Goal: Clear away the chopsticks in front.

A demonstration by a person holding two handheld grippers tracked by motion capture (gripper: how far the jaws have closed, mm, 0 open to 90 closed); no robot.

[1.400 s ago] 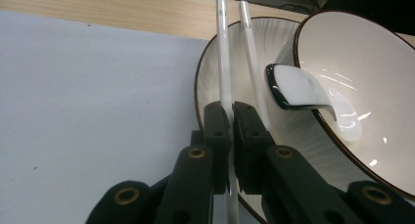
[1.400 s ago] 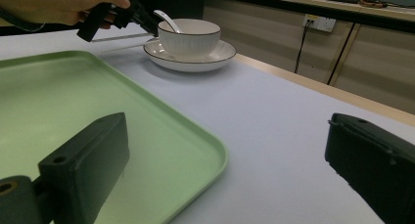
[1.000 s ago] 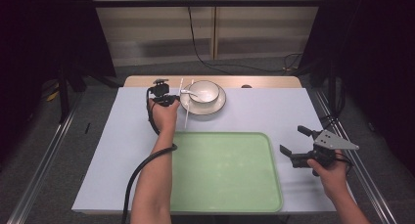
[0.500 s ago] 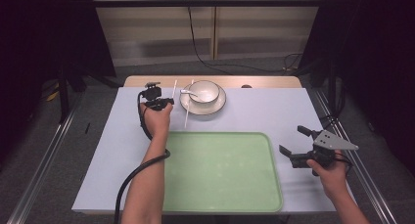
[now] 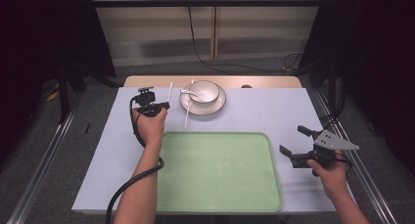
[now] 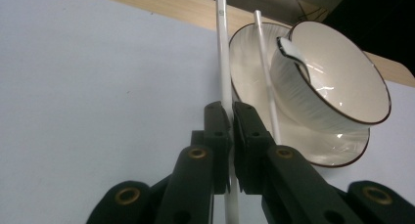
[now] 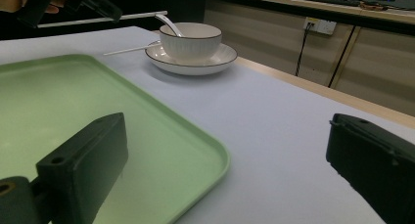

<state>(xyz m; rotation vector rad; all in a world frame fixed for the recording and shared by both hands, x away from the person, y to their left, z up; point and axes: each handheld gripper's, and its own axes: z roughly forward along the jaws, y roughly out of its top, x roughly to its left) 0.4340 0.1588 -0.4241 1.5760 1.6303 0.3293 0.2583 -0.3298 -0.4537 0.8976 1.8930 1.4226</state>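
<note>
The left gripper point(image 6: 230, 131) has its fingers clamped on one white chopstick point(image 6: 223, 53), which it holds clear of the desk point(image 5: 264, 111), left of the bowl point(image 5: 204, 91). The second chopstick point(image 5: 188, 104) lies with its far end on the saucer point(image 5: 218, 106). The green tray point(image 5: 220, 170) holds nothing, so judged from this, one pickup is done and placement remains. The right gripper point(image 5: 303, 146) rests with fingers spread wide, holding nothing.

The spoon point(image 5: 186, 92) bowl end sits inside the bowl, hidden. The held chopstick's lower end is cut off in the left gripper view.
</note>
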